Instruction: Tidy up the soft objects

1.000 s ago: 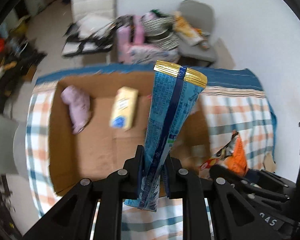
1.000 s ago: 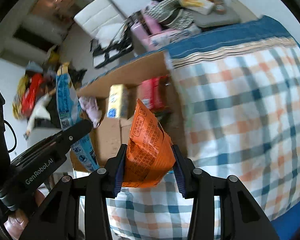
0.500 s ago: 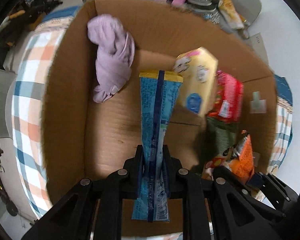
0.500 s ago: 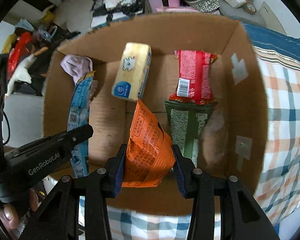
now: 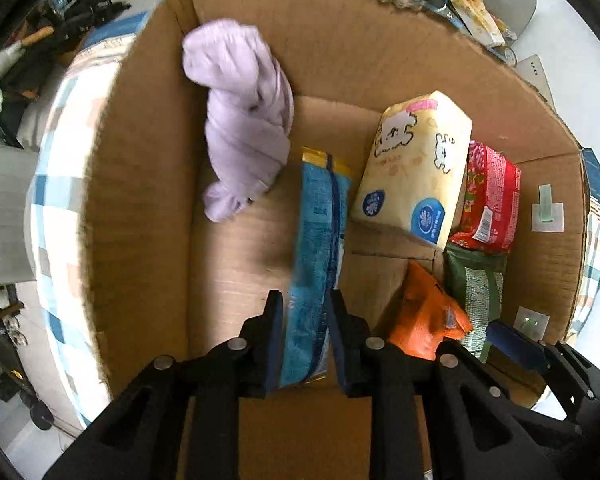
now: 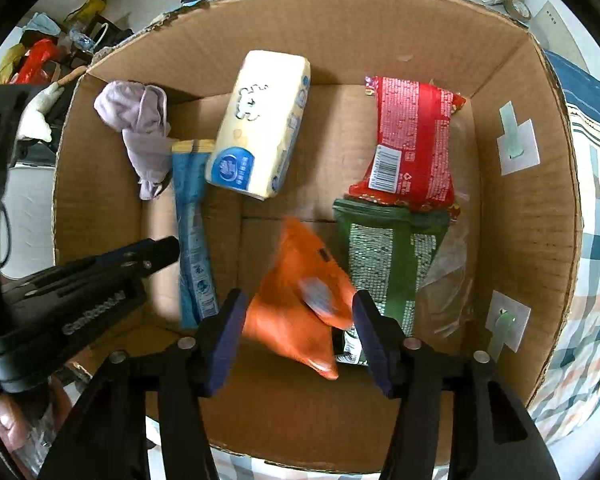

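A cardboard box (image 6: 516, 216) on checked cloth (image 6: 592, 248) rings both tools. Left gripper (image 5: 305, 320) and right gripper (image 6: 296, 320), spread wide, flank loose blue packet (image 5: 320, 232) and orange packet (image 6: 296, 292).

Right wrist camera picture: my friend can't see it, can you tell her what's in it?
An orange snack bag, blurred, sits between the open fingers of the right gripper over a cardboard box. Inside lie a purple cloth, a blue packet, a yellow tissue pack, and red and green packets. The left gripper reaches in from the left.
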The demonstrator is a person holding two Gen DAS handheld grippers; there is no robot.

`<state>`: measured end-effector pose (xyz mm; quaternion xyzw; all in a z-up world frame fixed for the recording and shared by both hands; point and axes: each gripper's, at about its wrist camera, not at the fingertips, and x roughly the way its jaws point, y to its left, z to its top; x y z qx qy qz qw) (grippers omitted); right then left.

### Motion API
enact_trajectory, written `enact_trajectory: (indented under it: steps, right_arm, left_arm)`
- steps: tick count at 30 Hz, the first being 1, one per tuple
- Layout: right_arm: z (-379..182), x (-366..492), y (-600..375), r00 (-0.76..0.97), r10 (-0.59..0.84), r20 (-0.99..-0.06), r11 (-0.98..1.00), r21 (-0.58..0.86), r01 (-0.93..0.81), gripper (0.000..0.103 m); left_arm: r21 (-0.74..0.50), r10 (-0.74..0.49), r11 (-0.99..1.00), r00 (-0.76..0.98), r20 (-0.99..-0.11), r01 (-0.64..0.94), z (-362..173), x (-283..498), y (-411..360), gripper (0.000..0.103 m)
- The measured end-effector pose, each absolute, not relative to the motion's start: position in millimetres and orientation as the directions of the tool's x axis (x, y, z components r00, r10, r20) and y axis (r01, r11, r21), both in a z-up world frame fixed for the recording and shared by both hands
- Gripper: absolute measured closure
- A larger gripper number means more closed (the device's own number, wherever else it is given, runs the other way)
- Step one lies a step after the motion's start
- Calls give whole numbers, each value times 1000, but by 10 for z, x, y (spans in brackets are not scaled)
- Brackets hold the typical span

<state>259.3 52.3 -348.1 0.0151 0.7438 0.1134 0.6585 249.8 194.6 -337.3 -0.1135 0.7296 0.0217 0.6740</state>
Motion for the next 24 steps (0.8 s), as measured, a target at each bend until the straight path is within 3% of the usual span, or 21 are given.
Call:
enact_trajectory:
  steps: [7,11,16,20,24]
  right_arm:
    - [-3425,2508,406,-95,118,-988,982,131,-138,25]
    - [-3351,2467,275,-57,68,-996,988,76,-138,11]
    - [-3231,2470,196,-19,30,-999,990,32,-136,4]
    - [-3153,2439,185,3,19,-1000,990,18,-140,0]
    - [-3071,2374,129,20,30,-999,992,27,-123,0]
  left_arm:
    - [-71,-72,983,3,-997,-171,-3110,2380,1796,69]
    - [-44,-37,986,43,-998,-162,-3084,2304,1883,56]
    - [-19,-5,986,87,-996,-166,-3026,2210,1946,25]
    - [-23,-2,983,114,-993,-181,-2935,2115,1992,10]
    - [-25,1,982,140,-990,-188,-2802,2041,2018,10]
